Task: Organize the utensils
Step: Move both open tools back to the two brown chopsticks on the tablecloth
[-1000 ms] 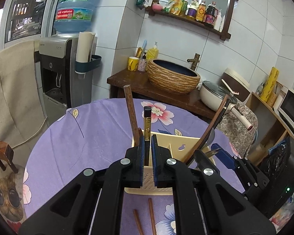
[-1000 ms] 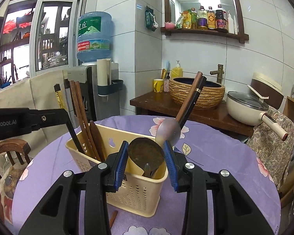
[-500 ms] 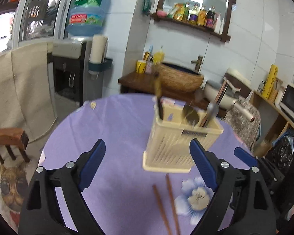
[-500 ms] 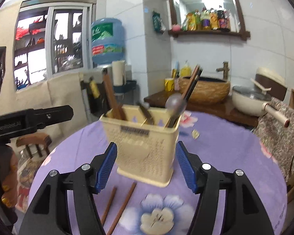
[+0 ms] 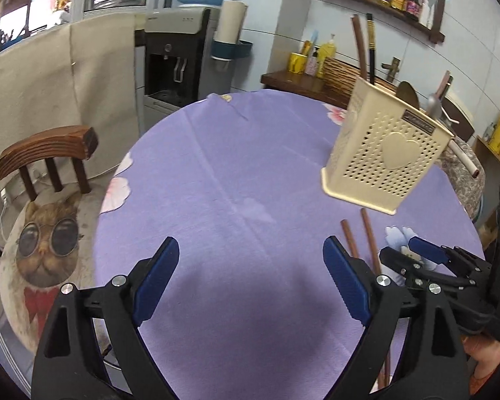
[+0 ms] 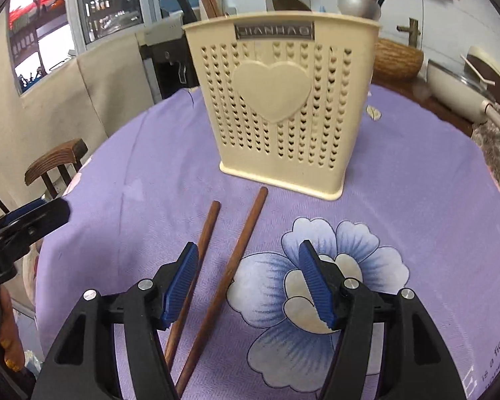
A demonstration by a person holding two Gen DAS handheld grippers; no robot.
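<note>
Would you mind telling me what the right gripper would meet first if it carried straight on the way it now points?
Most likely the two wooden chopsticks lying on the purple tablecloth: the right gripper, jaws open, angles down over them. Beyond them stands the cream utensil holder. Height above the cloth is hard to judge.

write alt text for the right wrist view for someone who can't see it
The open right tool hovers low over two brown wooden chopsticks lying on a purple floral tablecloth. Just beyond them stands a cream perforated utensil holder with a heart on its front, holding chopsticks and spoons.
</note>
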